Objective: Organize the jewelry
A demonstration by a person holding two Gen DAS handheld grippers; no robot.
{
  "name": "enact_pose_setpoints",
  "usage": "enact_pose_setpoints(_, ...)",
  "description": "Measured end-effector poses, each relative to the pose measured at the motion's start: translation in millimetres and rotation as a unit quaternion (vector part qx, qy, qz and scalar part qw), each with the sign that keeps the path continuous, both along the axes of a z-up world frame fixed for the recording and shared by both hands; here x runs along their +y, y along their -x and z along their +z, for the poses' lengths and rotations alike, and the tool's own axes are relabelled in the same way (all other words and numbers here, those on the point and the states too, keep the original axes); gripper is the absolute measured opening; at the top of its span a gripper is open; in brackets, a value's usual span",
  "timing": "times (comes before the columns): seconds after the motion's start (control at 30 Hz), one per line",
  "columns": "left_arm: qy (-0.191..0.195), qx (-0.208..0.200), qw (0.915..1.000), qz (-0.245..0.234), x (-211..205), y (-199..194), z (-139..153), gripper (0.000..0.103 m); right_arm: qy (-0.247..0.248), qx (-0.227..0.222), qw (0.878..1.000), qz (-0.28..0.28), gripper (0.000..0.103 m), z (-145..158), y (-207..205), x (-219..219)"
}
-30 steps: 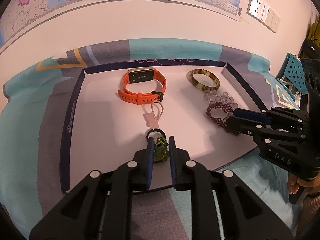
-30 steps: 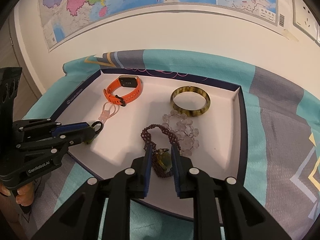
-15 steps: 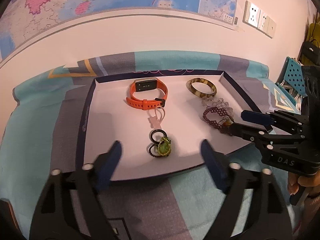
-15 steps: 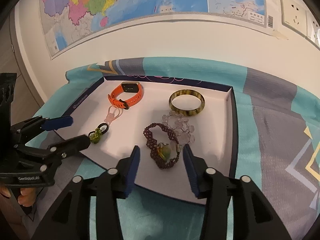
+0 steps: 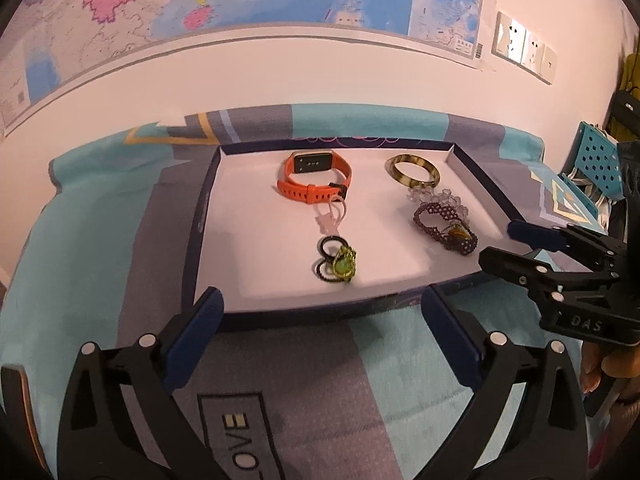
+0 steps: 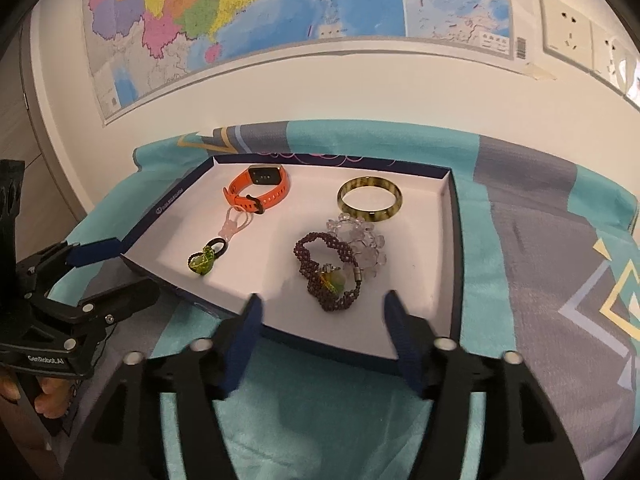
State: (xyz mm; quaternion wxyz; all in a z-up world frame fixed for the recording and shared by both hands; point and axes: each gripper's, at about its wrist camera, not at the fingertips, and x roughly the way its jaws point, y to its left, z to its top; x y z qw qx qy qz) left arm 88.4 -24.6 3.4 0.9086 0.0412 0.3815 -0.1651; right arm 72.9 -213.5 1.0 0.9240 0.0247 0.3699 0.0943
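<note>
Left wrist view: the left gripper [image 5: 320, 334] stands spread wide, its jaws having just been opening, with nothing between them. It hangs over the cloth [image 5: 120, 240] just short of the tray [image 5: 204, 216]. Straight ahead of its tips, just inside the near rim, lies the green charm [image 5: 345, 265] on its black rings (two loops, touching). Beyond that come a pale pink loop [image 5: 332, 216] and then the orange watch [image 5: 316, 184] near the far wall. Ahead and to the right sit the purple bracelet [image 5: 446, 229], the clear beads [image 5: 440, 200] touching it, and the bangle [image 5: 412, 169]. The right gripper [image 5: 496, 246] comes in from the right edge, its tips near the purple bracelet.

Right wrist view: the right gripper [image 6: 322, 330] is also apart, its jaws having just been opening too, and empty. It is poised over the tray's [image 6: 454, 240] near rim. The purple bracelet [image 6: 320, 264] lies just ahead between the lines of its fingers, a small green piece [image 6: 332, 280] resting on it and the clear beads [image 6: 360, 240] touching its far side. The bangle [image 6: 369, 199] is further ahead; the watch [image 6: 260, 190] and the charm [image 6: 202, 261] lie ahead-left, near the left gripper [image 6: 116, 268].

All of it looks light. The bead strands are probably limp and will sag or snag, so I would pinch across a strand. The bangle looks stiff and slick (best taken across its band).
</note>
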Motion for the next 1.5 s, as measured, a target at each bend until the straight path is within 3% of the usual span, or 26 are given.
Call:
enact_pose_setpoints(0.07, 0.001, 0.003, 1.0, 0.006, 2, 2, -1, 0.097, 0.005, -0.004, 1.0, -0.001, 0.065, 2, 5, 2)
enact_pose_setpoints(0.13, -0.001, 0.003, 0.9999, 0.012, 4, 7, -2, 0.097, 0.008, -0.012, 1.0, -0.004, 0.075, 4, 10, 5)
enact_pose_setpoints(0.6, -0.012, -0.007, 0.9993, 0.036, 8, 27, 1, 0.098, 0.015, -0.028, 0.999, -0.007, 0.096, 7, 44, 19)
enact_pose_setpoints(0.93, -0.001, -0.001, 0.9995, 0.032, 12, 35, 1, 0.098, 0.005, -0.019, 1.0, -0.016, 0.096, 4, 54, 21)
enact_pose_setpoints(1.5, -0.014, -0.006, 0.998, 0.061, 18, 50, 4, 0.098, -0.005, -0.015, 1.0, -0.013, 0.096, 4, 66, 26)
